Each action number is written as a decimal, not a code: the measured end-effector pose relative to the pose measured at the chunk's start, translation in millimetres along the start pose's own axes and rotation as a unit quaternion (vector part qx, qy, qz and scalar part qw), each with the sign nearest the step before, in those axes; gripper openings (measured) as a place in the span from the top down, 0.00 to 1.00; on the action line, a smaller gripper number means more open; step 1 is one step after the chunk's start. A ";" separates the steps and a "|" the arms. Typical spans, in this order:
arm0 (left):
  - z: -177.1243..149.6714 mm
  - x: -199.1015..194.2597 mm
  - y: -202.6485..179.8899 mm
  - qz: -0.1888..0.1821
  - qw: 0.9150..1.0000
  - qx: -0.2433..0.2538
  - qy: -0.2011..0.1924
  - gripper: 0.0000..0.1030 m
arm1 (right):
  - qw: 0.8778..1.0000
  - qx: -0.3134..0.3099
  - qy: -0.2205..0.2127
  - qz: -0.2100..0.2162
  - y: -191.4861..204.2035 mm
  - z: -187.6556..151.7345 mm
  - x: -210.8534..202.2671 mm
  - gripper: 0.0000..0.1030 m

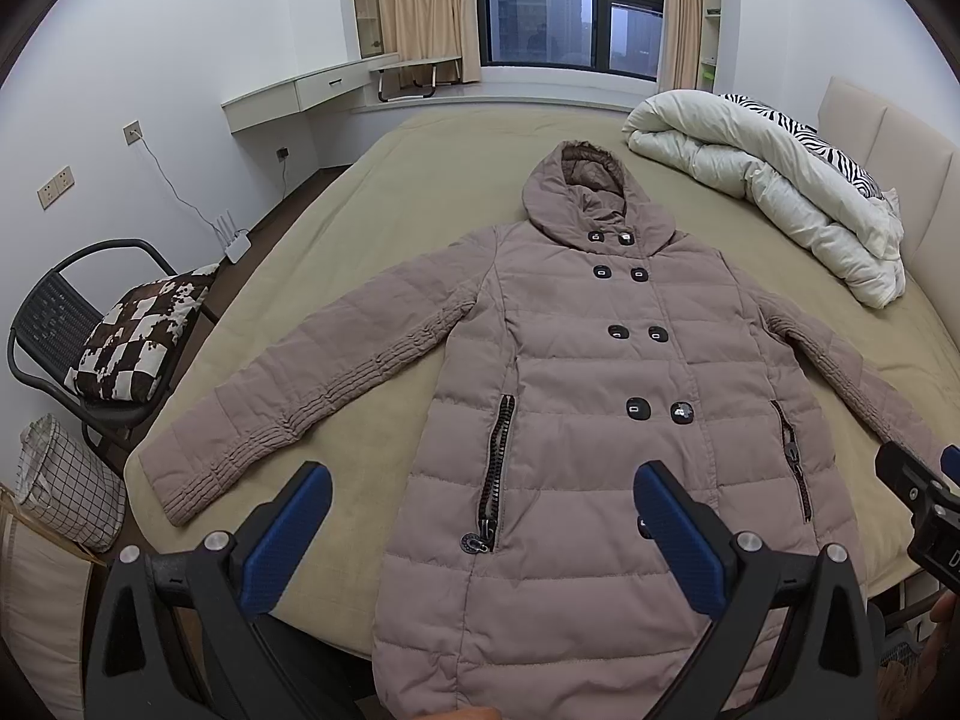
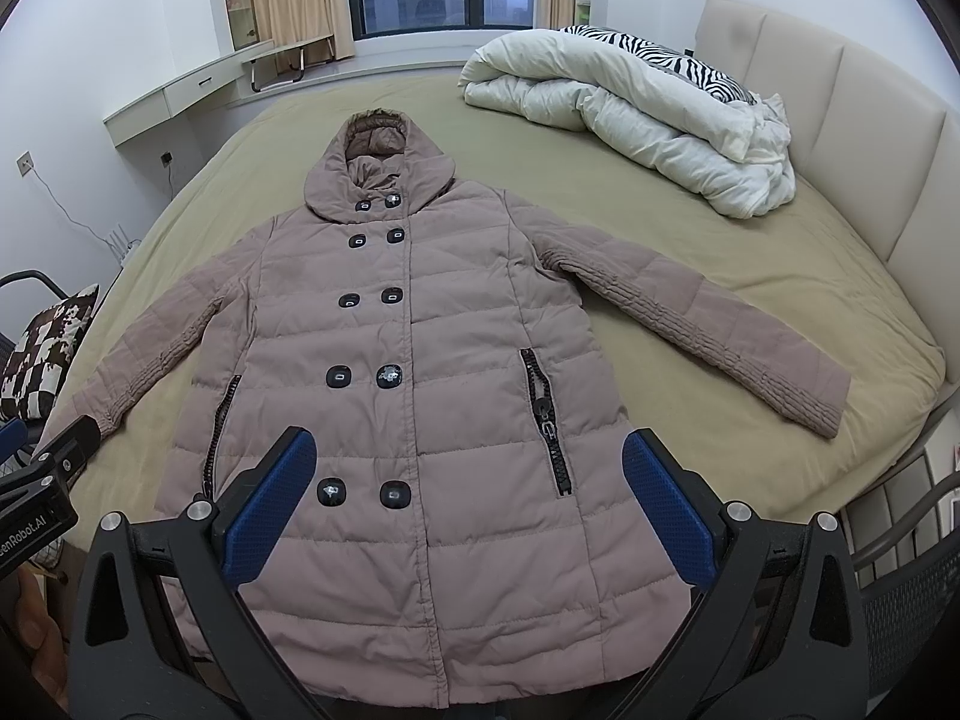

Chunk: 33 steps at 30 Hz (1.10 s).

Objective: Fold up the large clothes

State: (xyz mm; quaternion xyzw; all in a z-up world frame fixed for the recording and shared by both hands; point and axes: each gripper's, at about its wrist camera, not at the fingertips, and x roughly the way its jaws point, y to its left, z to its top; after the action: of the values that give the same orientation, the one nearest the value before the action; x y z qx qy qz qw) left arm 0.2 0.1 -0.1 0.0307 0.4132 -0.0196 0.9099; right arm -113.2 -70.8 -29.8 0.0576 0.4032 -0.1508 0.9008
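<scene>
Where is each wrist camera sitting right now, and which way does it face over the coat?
Left wrist: at the bed's foot, looking up the coat toward the window; own open left tongs in front, right tongs at the right edge.
Right wrist: beside it, further right, facing the same way; own open right tongs in front, left tongs at the left edge.
Shared: coat, bed, rolled duvet, window, cushioned chair.

Both grippers hang side by side, level with each other. The left gripper (image 1: 483,498) has its blue-padded fingers (image 1: 282,546) spread wide (nothing between them), and the right gripper (image 2: 468,468) is splayed just the same.
</scene>
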 end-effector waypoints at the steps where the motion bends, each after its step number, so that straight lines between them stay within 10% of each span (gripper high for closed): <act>1: 0.0 0.1 -0.1 0.000 1.000 0.000 0.000 0.00 | 1.000 0.000 0.000 0.000 -0.1 -0.1 -0.1 0.00; 33: 0.0 0.1 -0.1 0.000 1.000 0.000 0.001 0.00 | 1.000 0.000 0.003 0.000 0.3 -3.3 2.6 0.00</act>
State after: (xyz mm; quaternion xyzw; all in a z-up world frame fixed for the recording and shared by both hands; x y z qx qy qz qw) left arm 0.2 0.0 -0.1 0.0305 0.4144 -0.0196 0.9094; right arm -113.8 -70.4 -33.9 0.0581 0.4057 -0.1512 0.8996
